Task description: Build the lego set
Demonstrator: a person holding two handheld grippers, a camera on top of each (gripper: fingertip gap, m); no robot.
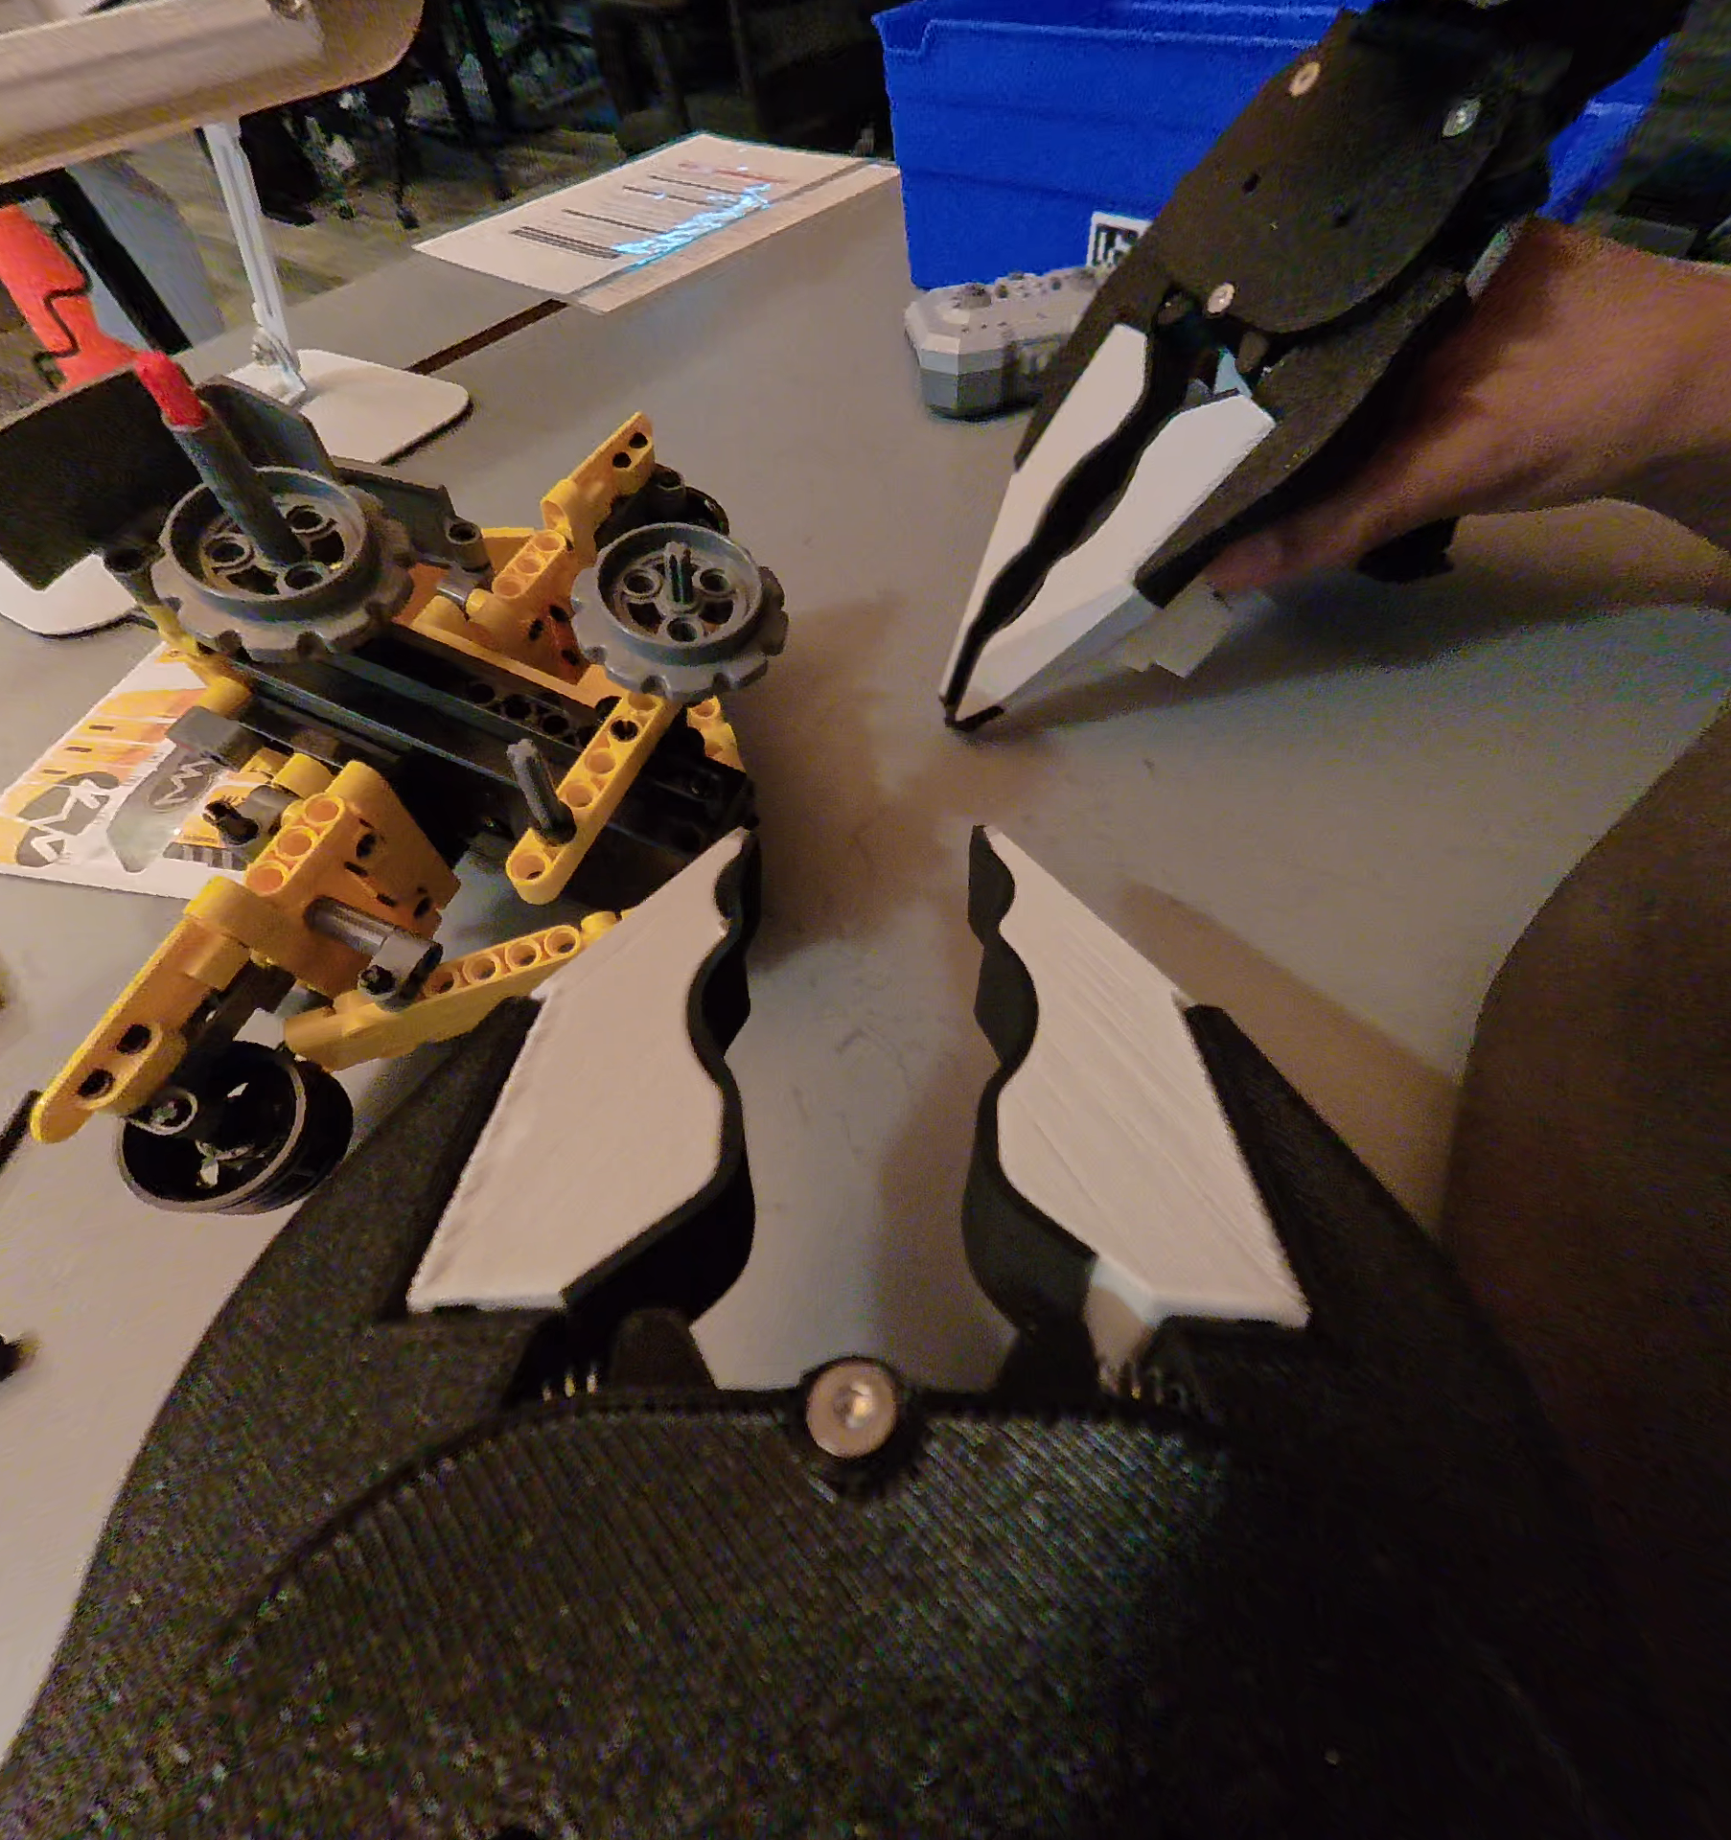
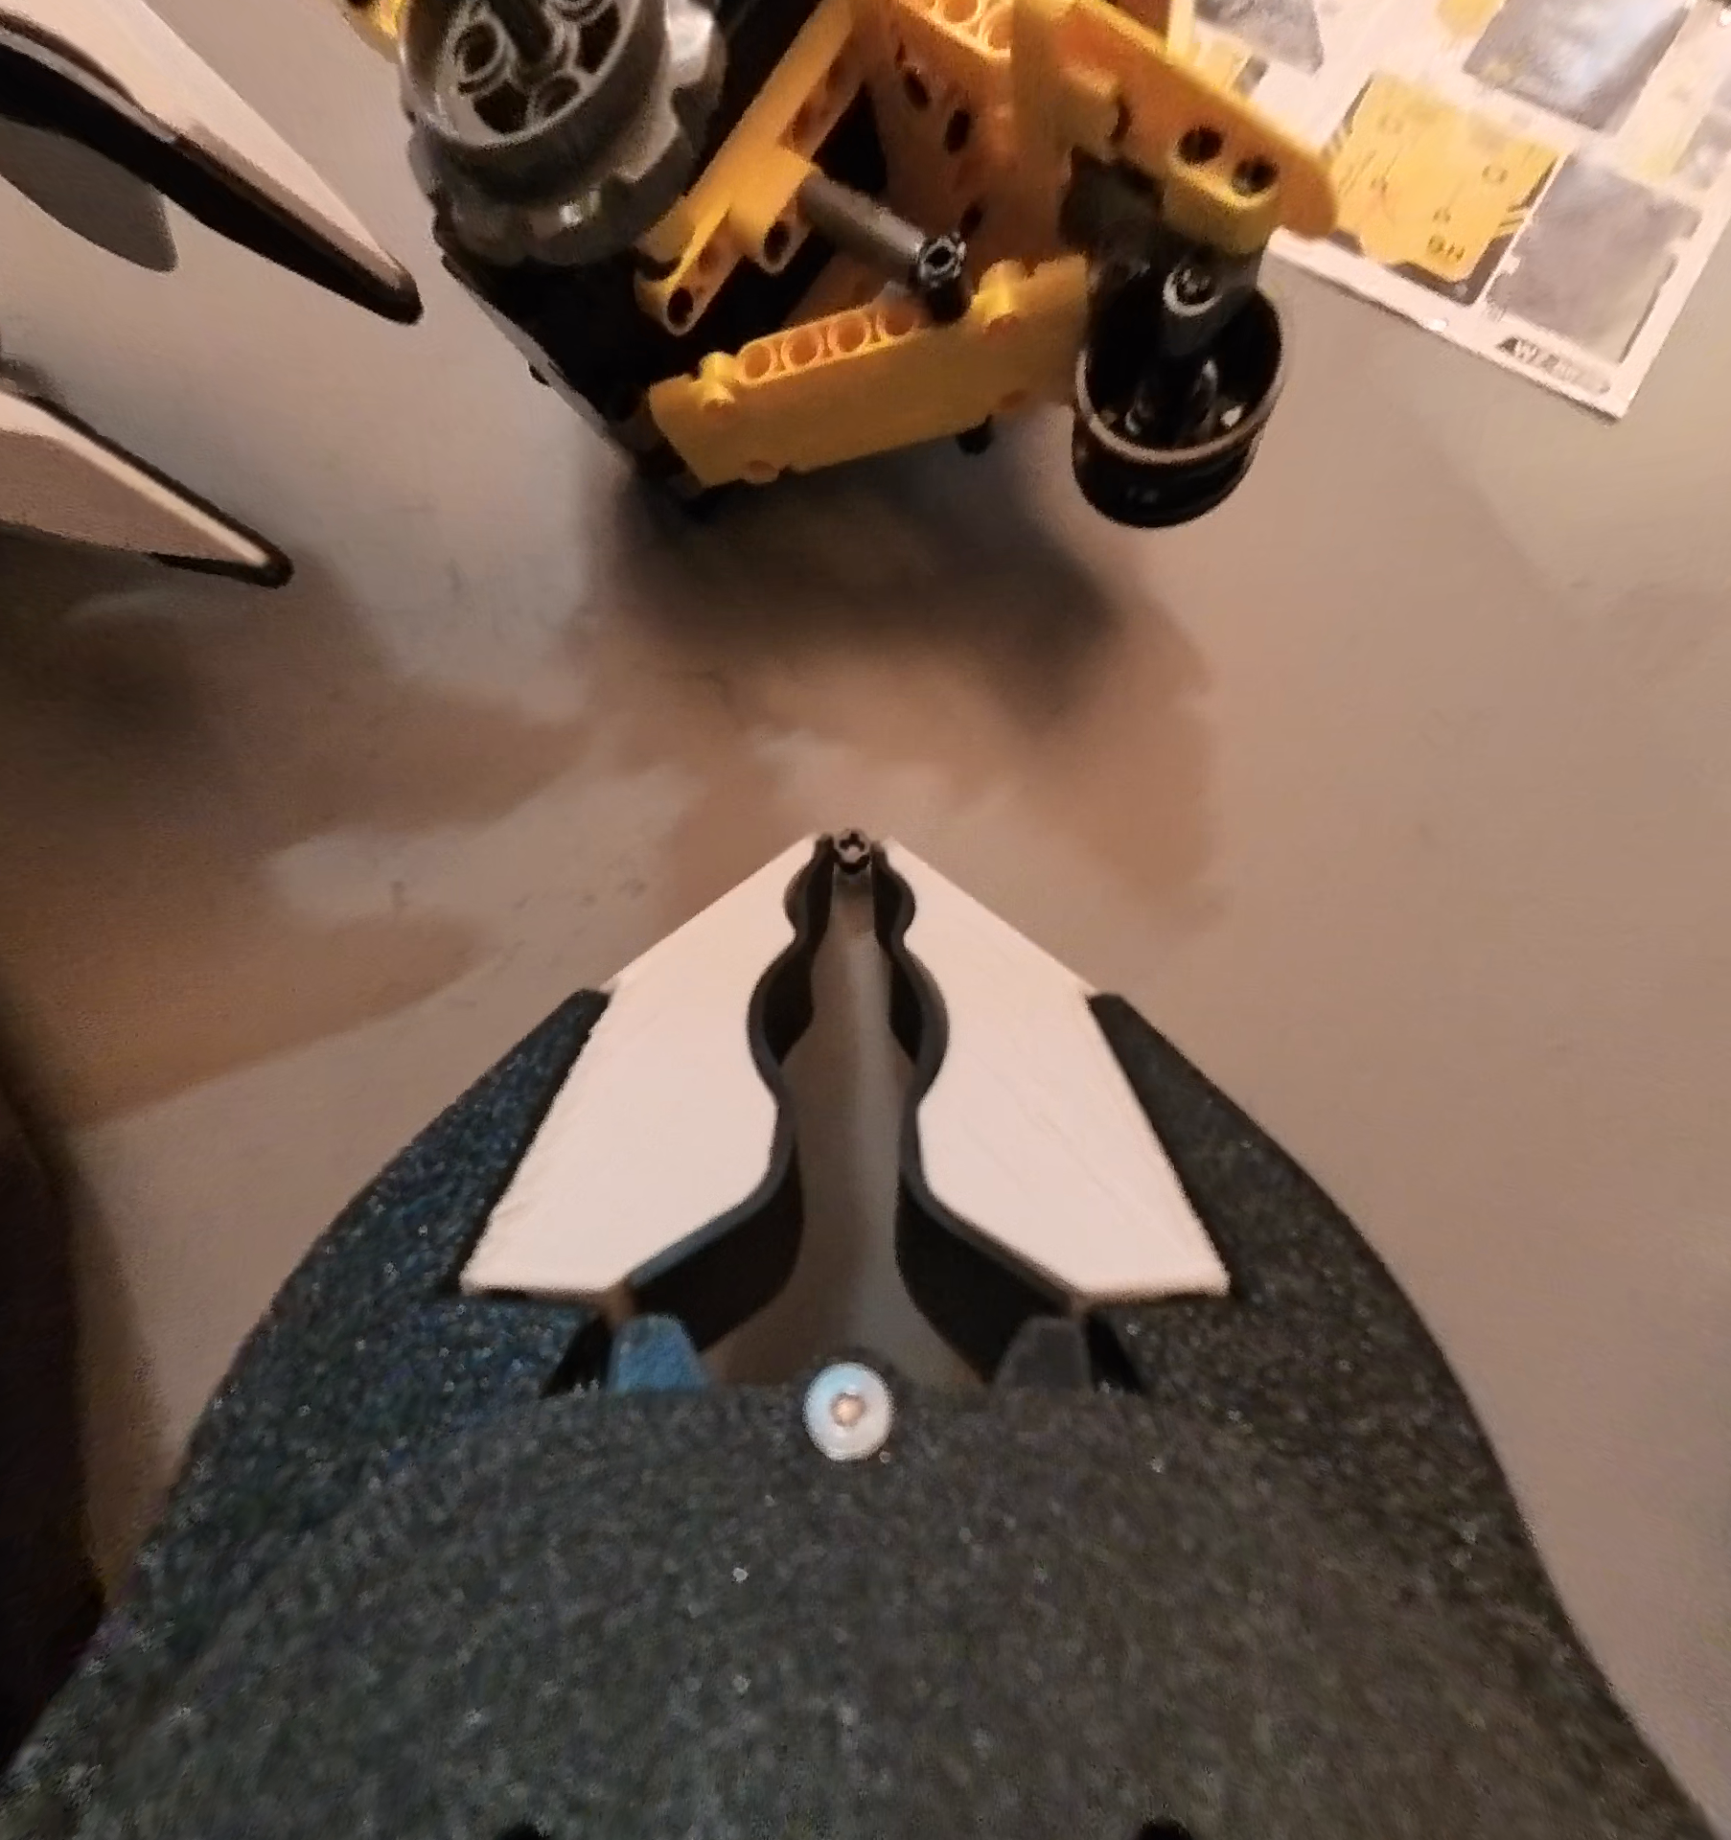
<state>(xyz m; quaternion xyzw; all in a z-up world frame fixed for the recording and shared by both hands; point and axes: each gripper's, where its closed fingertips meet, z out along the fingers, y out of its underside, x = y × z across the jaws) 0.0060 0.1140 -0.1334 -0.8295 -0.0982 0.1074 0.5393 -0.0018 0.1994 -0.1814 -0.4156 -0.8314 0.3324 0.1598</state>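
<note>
A yellow, black and grey brick-built vehicle (image 1: pixel 423 717) lies tipped on the grey table (image 1: pixel 1290 797), wheels and grey gears showing. My left gripper (image 1: pixel 857 856) is open and empty, its left finger close beside the model's black side. My right gripper (image 2: pixel 850 856) is shut on a small black pin (image 2: pixel 850 858) held at its tips. In the left wrist view the right gripper (image 1: pixel 971 715) points its tips down at the table, right of the model. The model also shows in the right wrist view (image 2: pixel 891 249), ahead of the pin. The left gripper's fingers (image 2: pixel 145 219) show at upper left there.
A blue bin (image 1: pixel 1091 129) and a grey block-like unit (image 1: pixel 1001 339) stand at the back right. Printed sheets lie at the back (image 1: pixel 662 214) and beside the model (image 1: pixel 75 806). A white stand base (image 1: pixel 384 398) is behind the model. A person's hand (image 1: pixel 1539 418) holds the right gripper. About 10 cm separates my left fingertips from my right. Between my left fingertips and the model (image 1: pixel 75 806) there is roughly 25 cm.
</note>
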